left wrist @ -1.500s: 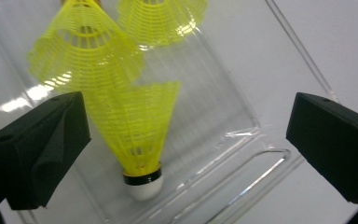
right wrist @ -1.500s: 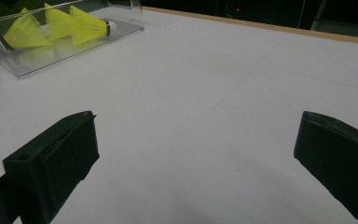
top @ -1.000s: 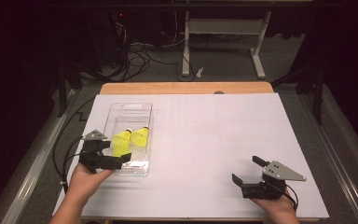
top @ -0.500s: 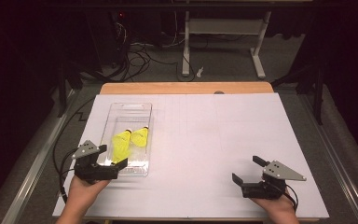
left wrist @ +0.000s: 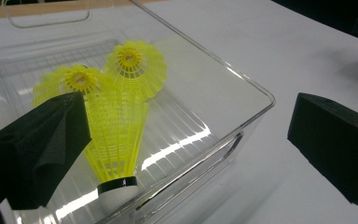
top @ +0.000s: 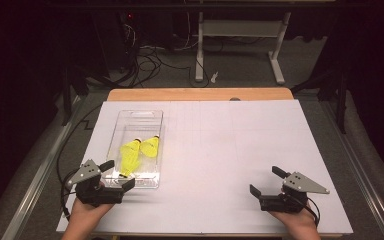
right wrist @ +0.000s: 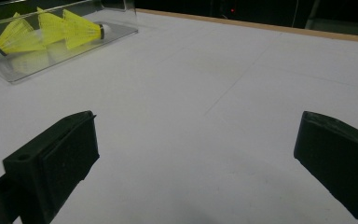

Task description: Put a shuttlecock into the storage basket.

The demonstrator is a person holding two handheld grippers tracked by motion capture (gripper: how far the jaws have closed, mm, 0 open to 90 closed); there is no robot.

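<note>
Shuttlecocks (top: 139, 152), yellow, three, lying inside clear plastic box (top: 145, 116) near left edge of tabletop (top: 230, 145). Left gripper (top: 114, 175) at box's near end, jaws wide apart, grasping nothing, one jaw over box, other outside its corner. Right gripper (top: 267, 181) near front right corner of tabletop, jaws wide apart, nothing between.

Your shuttlecocks (left wrist: 114, 135) are bright yellow, with a netted skirt; the nearest has a white cork under a black band. The bin (top: 152, 131) around them is clear, ribbed on its floor. Both grippers, left (top: 115, 176) and right (top: 265, 181), are black with grey plates. The sheet (top: 220, 150) is white, the table edge (top: 200, 94) at upper centre tan.
</note>
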